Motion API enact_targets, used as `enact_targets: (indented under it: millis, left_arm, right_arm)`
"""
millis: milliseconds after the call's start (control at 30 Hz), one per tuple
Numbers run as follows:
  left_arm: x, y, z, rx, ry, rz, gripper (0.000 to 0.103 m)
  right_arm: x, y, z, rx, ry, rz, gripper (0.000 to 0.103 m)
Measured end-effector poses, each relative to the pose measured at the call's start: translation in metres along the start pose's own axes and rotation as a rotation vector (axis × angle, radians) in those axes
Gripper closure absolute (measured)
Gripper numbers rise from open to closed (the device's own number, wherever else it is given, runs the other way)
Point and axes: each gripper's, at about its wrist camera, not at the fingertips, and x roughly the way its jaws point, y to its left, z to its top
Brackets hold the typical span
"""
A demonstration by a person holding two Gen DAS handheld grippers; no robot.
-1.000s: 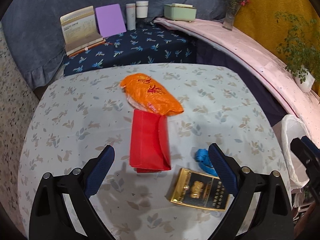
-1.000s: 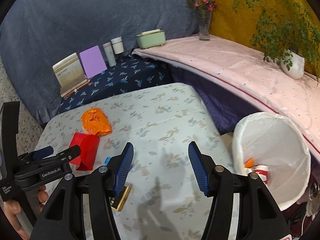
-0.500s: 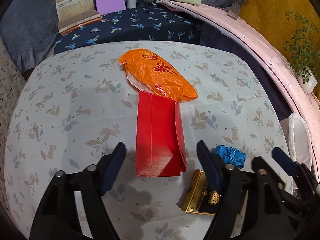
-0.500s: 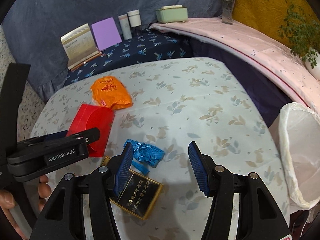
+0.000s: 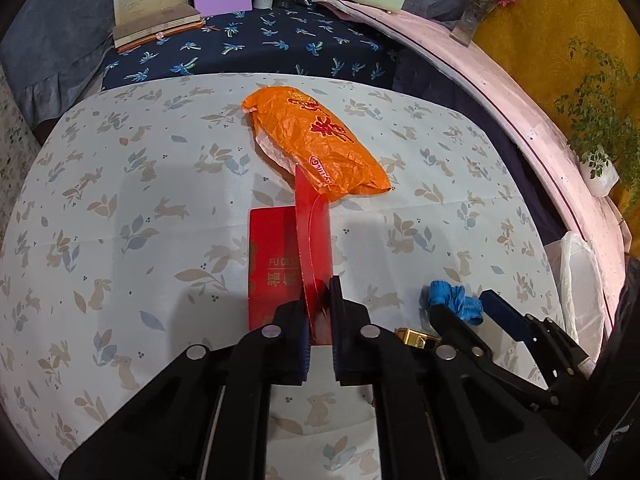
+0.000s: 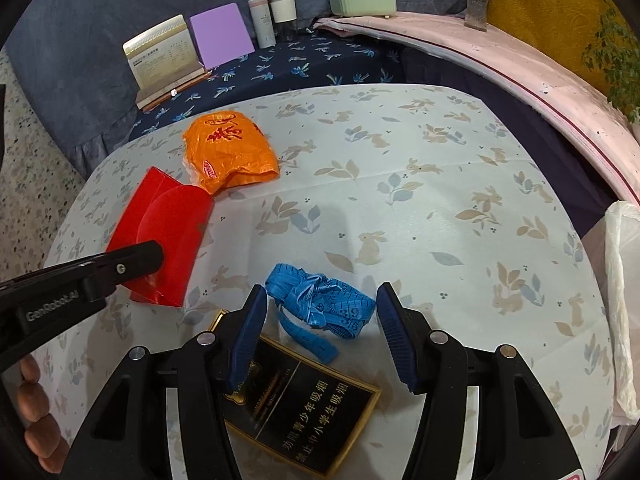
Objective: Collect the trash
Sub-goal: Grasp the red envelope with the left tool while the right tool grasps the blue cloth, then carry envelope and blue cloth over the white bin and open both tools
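While the left hand-held gripper (image 5: pixel 320 308) is clamped on the flap of the red envelope (image 5: pixel 276 264), the flap stands up between its fingers and the envelope body lies flat on the bench (image 5: pixel 120 200), its far end touching the orange bag (image 5: pixel 320 140). Right hand-held gripper (image 6: pixel 320 320) is wide open, fingers either side of the blue tape measure (image 6: pixel 324 304), gripping nothing. Black-gold box (image 6: pixel 304 408) lies under it. White bin liner (image 6: pixel 620 300) at bench's right edge.

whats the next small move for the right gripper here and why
Probably close the right gripper on the blue measuring tape. Its open fingers already sit on either side of the bundle, while the left gripper is shut on the red envelope.
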Motion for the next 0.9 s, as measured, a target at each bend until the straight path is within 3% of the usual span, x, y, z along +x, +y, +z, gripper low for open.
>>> enact_targets:
  millis: [67, 267, 300, 600, 900]
  left_arm:
    - [-0.001, 0.000, -0.001, 0.002, -0.002, -0.001, 0.097]
    - [-0.007, -0.003, -0.003, 0.007, -0.009, -0.006, 0.099]
    - [-0.009, -0.005, -0.004, 0.011, -0.011, -0.007, 0.099]
    - [-0.029, -0.041, -0.004, 0.069, -0.047, -0.035, 0.100]
    - [-0.055, -0.109, -0.001, 0.172, -0.102, -0.074, 0.100]
  right_arm:
    - [0.003, 0.001, -0.001, -0.001, 0.006, -0.003, 0.049]
    - [-0.001, -0.003, 0.000, 0.005, -0.003, 0.004, 0.069]
    - [-0.002, -0.004, 0.002, 0.006, -0.004, 0.005, 0.078]
    - [-0.042, -0.025, 0.013, 0.036, -0.089, 0.002, 0.078]
    - [-0.101, -0.069, 0.024, 0.083, -0.202, -0.037, 0.078]
